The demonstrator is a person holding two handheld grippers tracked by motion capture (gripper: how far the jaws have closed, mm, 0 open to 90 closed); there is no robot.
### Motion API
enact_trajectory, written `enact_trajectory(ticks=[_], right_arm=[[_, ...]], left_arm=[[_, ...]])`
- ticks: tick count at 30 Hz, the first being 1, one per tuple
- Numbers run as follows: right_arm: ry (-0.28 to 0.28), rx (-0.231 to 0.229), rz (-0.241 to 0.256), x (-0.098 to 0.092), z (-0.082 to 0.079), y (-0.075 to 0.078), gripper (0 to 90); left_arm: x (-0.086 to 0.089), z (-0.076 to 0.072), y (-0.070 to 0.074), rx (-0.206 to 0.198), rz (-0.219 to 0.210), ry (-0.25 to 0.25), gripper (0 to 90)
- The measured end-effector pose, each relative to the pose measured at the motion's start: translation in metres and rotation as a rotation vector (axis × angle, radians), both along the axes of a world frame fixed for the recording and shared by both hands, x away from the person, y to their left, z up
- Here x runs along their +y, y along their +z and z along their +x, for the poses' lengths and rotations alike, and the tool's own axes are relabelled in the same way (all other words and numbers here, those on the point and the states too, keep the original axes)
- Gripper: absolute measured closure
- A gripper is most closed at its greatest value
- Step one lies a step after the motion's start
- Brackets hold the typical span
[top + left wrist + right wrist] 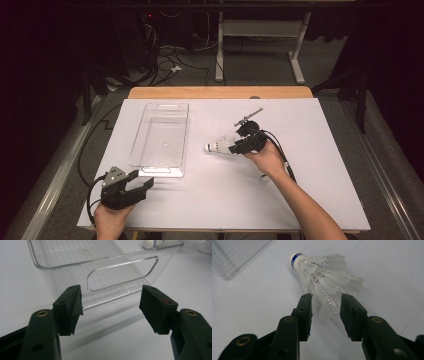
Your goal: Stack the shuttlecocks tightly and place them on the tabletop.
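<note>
A white feather shuttlecock [217, 146] with a blue-banded cork lies on the white table sheet, cork pointing left. My right gripper [236, 145] is at its feather end. In the right gripper view the jaws [325, 298] stand narrowly apart with the feather skirt [324, 277] pinched between them. A clear plastic bin [160, 170] with nothing in it lies left of centre. My left gripper [142, 181] is open just before the bin's near end. Its view looks at the handle cut-out in the bin wall [112, 277] across the gap of the left gripper [111, 300].
The white sheet [310, 165] covers a wooden table, whose far edge [220, 92] shows. Beyond it stand a white metal frame [260, 30] and cables on the floor. A small white object [263, 177] lies beside my right wrist.
</note>
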State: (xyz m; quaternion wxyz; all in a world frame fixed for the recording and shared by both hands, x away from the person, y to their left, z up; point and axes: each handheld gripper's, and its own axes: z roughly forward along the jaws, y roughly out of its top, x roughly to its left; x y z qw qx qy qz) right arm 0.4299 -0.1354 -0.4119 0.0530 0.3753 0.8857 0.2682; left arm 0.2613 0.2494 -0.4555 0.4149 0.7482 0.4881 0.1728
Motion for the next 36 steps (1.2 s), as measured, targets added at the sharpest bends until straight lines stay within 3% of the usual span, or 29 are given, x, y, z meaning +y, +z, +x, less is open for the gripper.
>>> enact_trajectory(ticks=[36], right_arm=[[-0.04,-0.032,0.036,-0.023,-0.008,0.008,58.4]], left_arm=[[-0.001,0.0,0.001,-0.008,-0.01,-0.019,33.6]])
